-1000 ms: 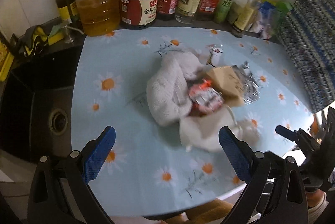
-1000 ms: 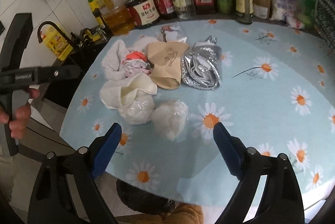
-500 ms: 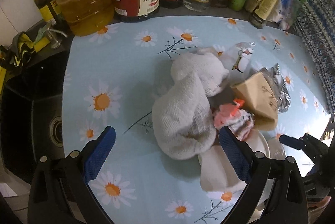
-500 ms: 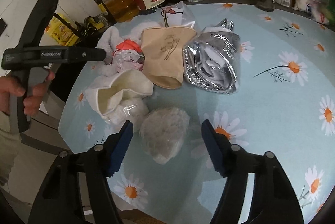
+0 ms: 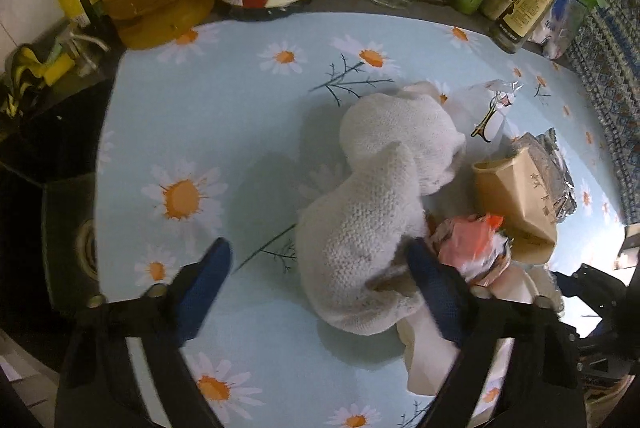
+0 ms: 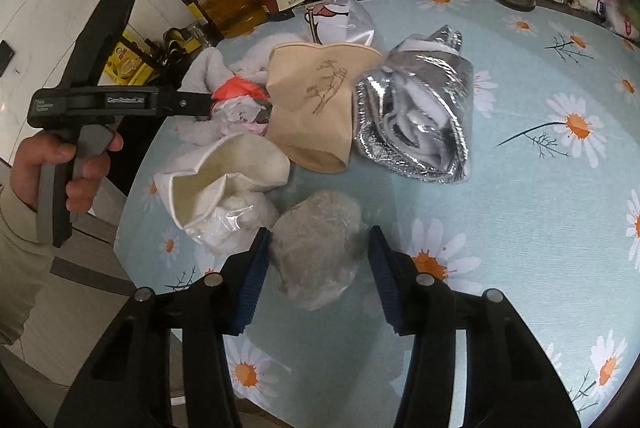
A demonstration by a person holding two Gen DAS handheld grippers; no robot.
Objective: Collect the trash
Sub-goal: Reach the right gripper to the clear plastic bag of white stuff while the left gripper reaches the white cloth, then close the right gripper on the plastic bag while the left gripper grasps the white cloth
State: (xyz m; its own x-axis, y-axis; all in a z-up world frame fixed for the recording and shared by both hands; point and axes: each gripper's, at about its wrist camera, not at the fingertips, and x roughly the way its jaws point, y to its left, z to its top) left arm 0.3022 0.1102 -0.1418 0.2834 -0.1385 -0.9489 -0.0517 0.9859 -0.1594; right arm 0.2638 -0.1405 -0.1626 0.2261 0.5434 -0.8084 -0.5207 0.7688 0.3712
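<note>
Near the tablecloth's front edge, the right gripper clamps a plastic-wrapped wad, the left gripper, jaws closing, straddles the white knit cloth ungripped; every scrap remains uncollected.

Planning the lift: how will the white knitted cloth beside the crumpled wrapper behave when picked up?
The white knitted cloth lies bunched in soft folds, so it will likely droop and stretch rather than hold its shape. It looks light. Its fuzzy weave should grip well, though the crumpled wrapper touching it may get dragged.

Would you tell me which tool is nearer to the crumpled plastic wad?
Right. The right tool has closed around the crumpled plastic wad; the left tool is across the pile, straddling the white cloth, its jaws just closing.
</note>
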